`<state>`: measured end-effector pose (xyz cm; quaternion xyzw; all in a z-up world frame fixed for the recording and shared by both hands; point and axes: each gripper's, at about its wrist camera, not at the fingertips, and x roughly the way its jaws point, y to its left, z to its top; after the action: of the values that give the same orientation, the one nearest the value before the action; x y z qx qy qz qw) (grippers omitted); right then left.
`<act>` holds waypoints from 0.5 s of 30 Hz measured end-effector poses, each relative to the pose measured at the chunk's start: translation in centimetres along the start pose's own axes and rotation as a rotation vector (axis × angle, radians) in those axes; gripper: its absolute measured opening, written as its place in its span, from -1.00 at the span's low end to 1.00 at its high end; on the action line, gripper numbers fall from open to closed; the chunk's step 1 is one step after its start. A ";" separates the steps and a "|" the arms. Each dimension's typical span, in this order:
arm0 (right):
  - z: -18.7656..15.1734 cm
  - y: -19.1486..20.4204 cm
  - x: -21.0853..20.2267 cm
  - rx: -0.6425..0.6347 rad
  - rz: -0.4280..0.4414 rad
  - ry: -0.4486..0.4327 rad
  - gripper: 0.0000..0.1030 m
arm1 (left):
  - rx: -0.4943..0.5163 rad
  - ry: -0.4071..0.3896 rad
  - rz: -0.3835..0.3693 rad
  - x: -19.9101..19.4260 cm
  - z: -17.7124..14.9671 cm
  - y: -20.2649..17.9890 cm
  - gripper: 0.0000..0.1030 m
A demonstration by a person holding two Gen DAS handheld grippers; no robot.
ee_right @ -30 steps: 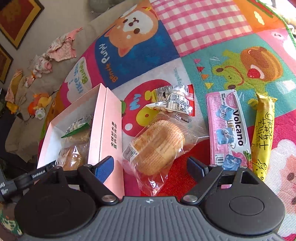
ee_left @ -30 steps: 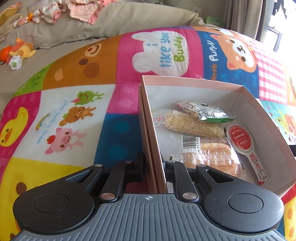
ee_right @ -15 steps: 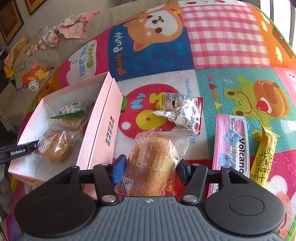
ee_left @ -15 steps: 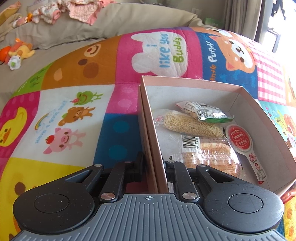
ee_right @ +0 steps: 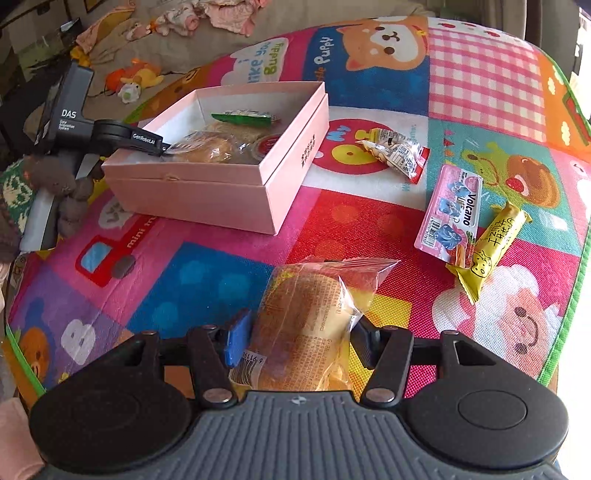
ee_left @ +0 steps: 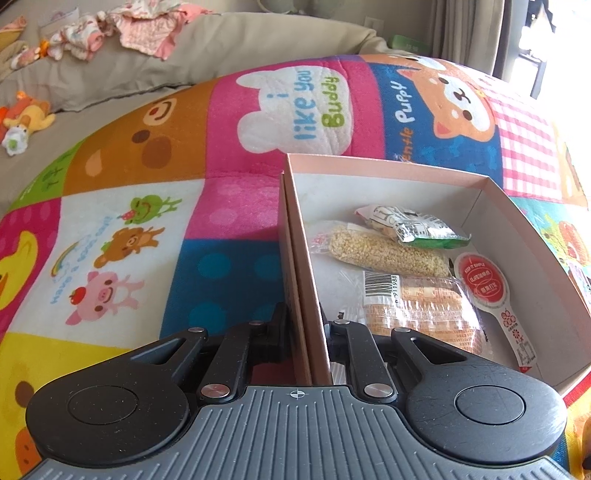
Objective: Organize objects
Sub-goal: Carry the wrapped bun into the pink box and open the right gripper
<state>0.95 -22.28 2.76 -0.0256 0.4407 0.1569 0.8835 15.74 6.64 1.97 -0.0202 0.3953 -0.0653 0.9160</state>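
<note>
A pink box point(ee_left: 301, 258) sits on the colourful play mat and holds several wrapped snacks, among them a grain bar point(ee_left: 384, 251) and a wrapped bun point(ee_left: 421, 306). My left gripper point(ee_left: 306, 328) is shut on the box's left wall. In the right wrist view the box point(ee_right: 221, 192) lies at the upper left with the left gripper point(ee_right: 162, 147) on its rim. My right gripper point(ee_right: 299, 332) is shut on a wrapped bread roll point(ee_right: 306, 325) and holds it above the mat, in front of the box.
On the mat right of the box lie a red-edged nut packet point(ee_right: 399, 153), a pink Volcano pack point(ee_right: 450, 210) and a yellow cheese stick point(ee_right: 495, 247). Toys and clothes point(ee_left: 110, 29) lie on the beige sofa behind. The mat's green edge point(ee_right: 576, 273) runs at the right.
My right gripper has closed on the bread roll, lifted it off the mat and drawn back from the box. The left gripper has kept its hold on the box wall.
</note>
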 end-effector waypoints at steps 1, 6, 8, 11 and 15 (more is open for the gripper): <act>-0.1 0.2 -0.1 -0.008 -0.009 -0.005 0.10 | -0.001 0.000 0.000 0.0 0.0 0.0 -0.71; -0.3 0.4 0.1 -0.007 -0.025 -0.006 0.24 | 0.001 0.001 -0.005 -0.1 -0.1 0.0 -0.72; -0.2 0.5 0.3 -0.012 -0.040 -0.004 0.38 | 0.001 0.001 -0.004 -0.1 -0.1 0.1 -0.72; -0.3 1.1 0.6 -0.046 -0.095 -0.008 0.57 | 0.001 -0.003 -0.003 -0.2 -0.2 0.1 -0.72; -0.3 2.1 0.5 -0.122 -0.195 -0.034 0.70 | -0.006 -0.004 -0.005 -0.2 -0.2 0.2 -0.72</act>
<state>0.38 -20.16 2.34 -0.1193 0.4106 0.0972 0.8987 15.48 6.90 1.93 -0.0240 0.3936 -0.0663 0.9166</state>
